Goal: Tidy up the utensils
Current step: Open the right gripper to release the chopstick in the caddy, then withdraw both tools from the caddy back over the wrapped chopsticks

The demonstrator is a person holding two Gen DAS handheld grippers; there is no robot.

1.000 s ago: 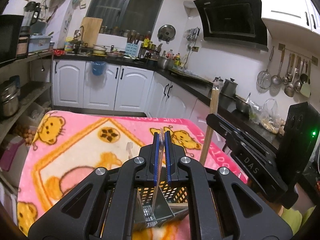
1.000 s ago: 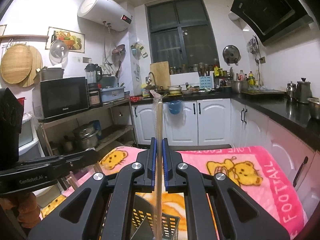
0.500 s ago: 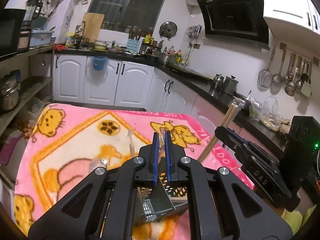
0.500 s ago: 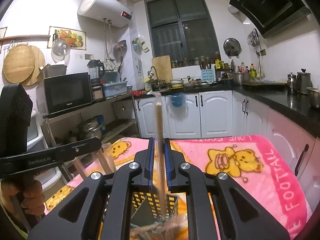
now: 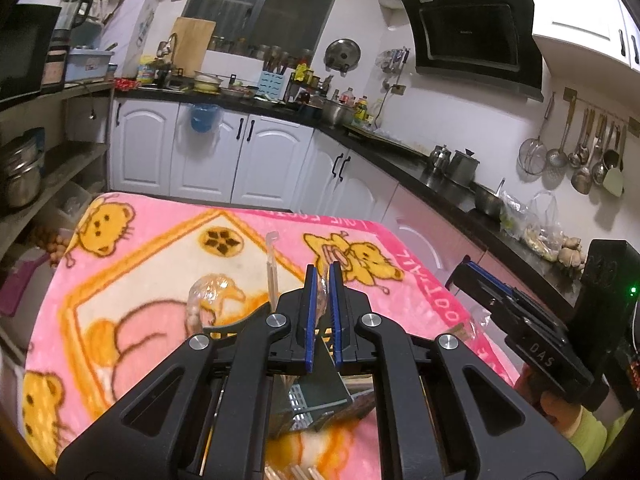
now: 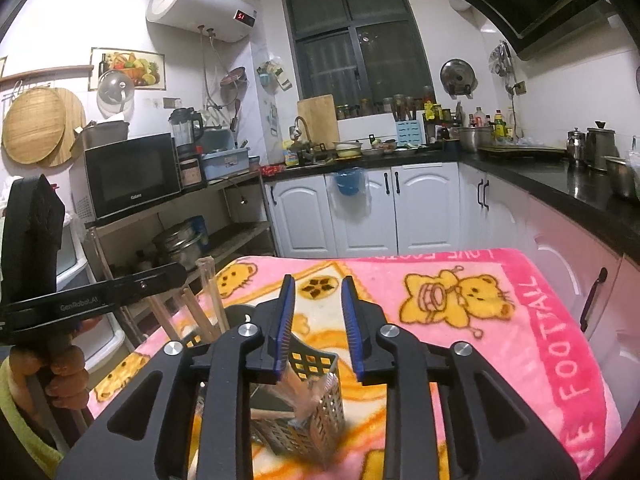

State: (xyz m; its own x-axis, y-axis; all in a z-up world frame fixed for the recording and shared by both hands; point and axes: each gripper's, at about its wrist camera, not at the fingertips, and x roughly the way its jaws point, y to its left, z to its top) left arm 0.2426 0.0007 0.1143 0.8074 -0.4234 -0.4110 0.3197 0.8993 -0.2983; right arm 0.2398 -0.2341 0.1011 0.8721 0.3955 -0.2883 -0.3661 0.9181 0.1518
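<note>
several chopsticks (image 6: 297, 394) in mesh caddy (image 6: 320, 412)

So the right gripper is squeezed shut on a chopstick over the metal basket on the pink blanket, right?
Not quite. The right gripper is open, and nothing sits between its blue fingers, as the right wrist view shows. It is over the metal basket on the pink blanket, though. The wrapped chopsticks stand inside the basket.
</note>
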